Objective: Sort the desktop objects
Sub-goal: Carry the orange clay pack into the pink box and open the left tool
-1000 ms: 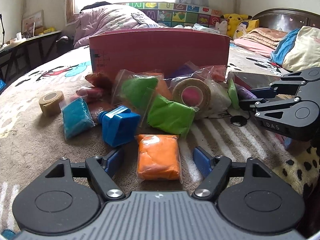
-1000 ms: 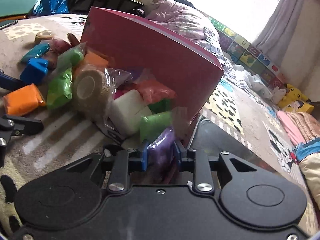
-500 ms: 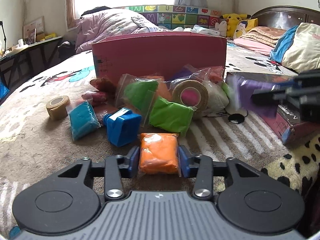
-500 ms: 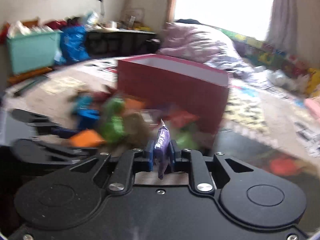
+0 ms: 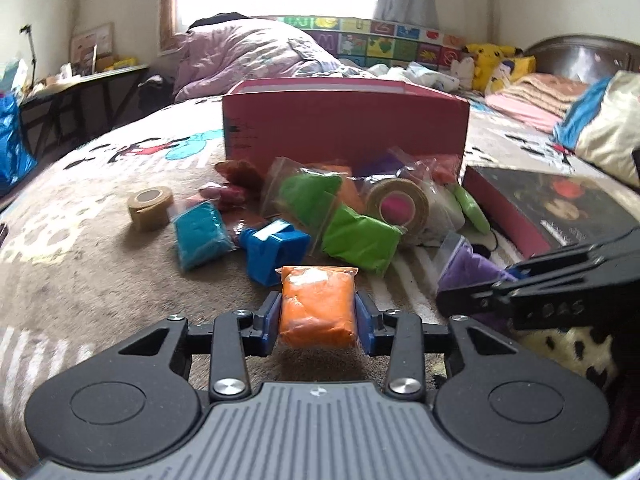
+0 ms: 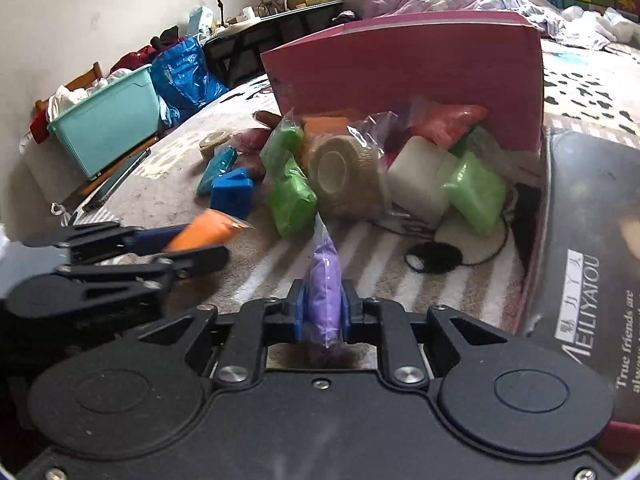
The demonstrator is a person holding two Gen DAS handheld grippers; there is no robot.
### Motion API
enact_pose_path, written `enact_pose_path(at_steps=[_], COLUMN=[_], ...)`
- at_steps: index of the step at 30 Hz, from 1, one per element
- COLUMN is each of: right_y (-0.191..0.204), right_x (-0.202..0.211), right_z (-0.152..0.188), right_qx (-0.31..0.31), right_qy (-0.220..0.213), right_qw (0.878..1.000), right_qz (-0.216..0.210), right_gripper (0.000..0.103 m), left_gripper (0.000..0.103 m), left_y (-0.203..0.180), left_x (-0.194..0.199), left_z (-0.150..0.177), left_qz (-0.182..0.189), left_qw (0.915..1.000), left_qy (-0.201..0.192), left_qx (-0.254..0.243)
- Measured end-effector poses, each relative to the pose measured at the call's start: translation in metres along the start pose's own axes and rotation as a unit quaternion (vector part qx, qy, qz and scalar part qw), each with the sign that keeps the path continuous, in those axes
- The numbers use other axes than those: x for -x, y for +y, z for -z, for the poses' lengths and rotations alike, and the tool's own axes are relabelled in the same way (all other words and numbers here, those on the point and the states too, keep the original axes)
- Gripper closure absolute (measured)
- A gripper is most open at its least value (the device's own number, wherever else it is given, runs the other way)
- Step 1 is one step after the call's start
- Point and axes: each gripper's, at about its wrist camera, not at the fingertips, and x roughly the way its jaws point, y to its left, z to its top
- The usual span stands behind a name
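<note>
My left gripper is shut on an orange clay bag and holds it just above the blanket; it also shows in the right wrist view. My right gripper is shut on a purple clay bag, seen at the right of the left wrist view. A pile of bagged clay lies in front of the red box: green bags, a blue bag, a blue block, a tape roll and a white block.
A second tape roll lies apart at the left. The dark box lid lies at the right, printed face up. A teal bin and blue bag stand beyond the bed edge. Pillows and plush toys are at the back right.
My left gripper closed on the orange bag and lifted it slightly. My right gripper carried the purple bag up out of the pile and swung it back, lower and nearer the left gripper.
</note>
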Motion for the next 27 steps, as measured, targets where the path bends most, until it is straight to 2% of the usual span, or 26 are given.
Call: enact_pose_path(at_steps=[8,13,19,27], right_y=[-0.01,-0.017,-0.015,-0.023], right_x=[0.008,-0.001,-0.007,-0.011], right_z=[-0.009,-0.01,-0.009,-0.009], right_qx=[-0.038,-0.055,-0.052,-0.077], right_qy=[-0.038,-0.03,-0.017,-0.015], right_qw=[0.998,0.997,0.998,0.996], right_qz=[-0.039,-0.039,-0.04,-0.052], right_gripper=[0.088,0.088,0.088,0.088], left_gripper=[0.066,0.066,0.066,0.066], left_y=[0.01,0.011,0.008,-0.004], left_x=[0.009,0.008,0.006,-0.007], left_z=[-0.023,-0.052,-0.1,-0.162], left_qz=[0.007,0.013,0.012,0.007], left_qw=[0.9985,0.9973,0.9957,0.9944], left_qy=[0.001,-0.016,-0.06,-0.099], left_qx=[0.055,0.07,0.07,0.038])
